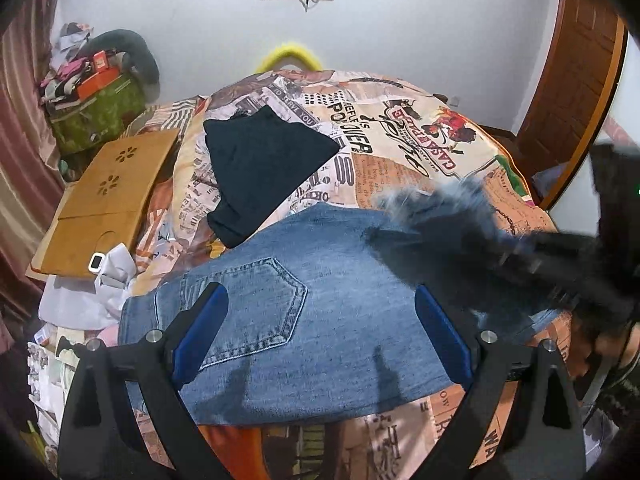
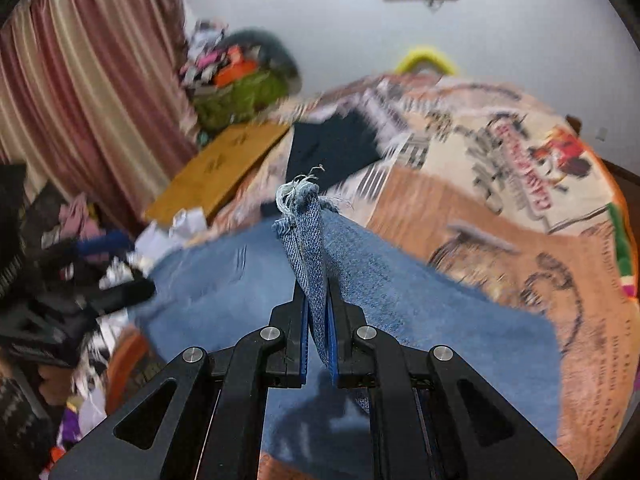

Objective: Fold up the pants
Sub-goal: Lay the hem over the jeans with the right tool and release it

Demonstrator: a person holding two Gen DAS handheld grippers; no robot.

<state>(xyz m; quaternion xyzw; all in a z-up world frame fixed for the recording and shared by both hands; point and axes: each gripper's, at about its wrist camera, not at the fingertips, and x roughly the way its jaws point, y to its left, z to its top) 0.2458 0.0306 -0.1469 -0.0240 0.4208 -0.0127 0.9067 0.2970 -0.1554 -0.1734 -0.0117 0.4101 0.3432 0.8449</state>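
Blue jeans [image 1: 320, 304] lie on a bed with a newspaper-print cover [image 1: 400, 148], back pocket facing up. My left gripper [image 1: 320, 320] is open, hovering just above the jeans near the pocket, holding nothing. My right gripper [image 2: 318, 308] is shut on the frayed hem end of the jeans [image 2: 304, 240] and holds it lifted above the rest of the fabric. The right gripper also shows blurred in the left wrist view [image 1: 520, 248], carrying the frayed hem over the jeans at the right.
Dark folded pants [image 1: 260, 168] lie on the bed behind the jeans. A wooden lap board [image 1: 108, 200] and white cloths [image 1: 92, 292] sit at the bed's left edge. A green bag with clutter [image 1: 96, 108], curtains [image 2: 80, 100] and a wooden door [image 1: 576, 92] surround the bed.
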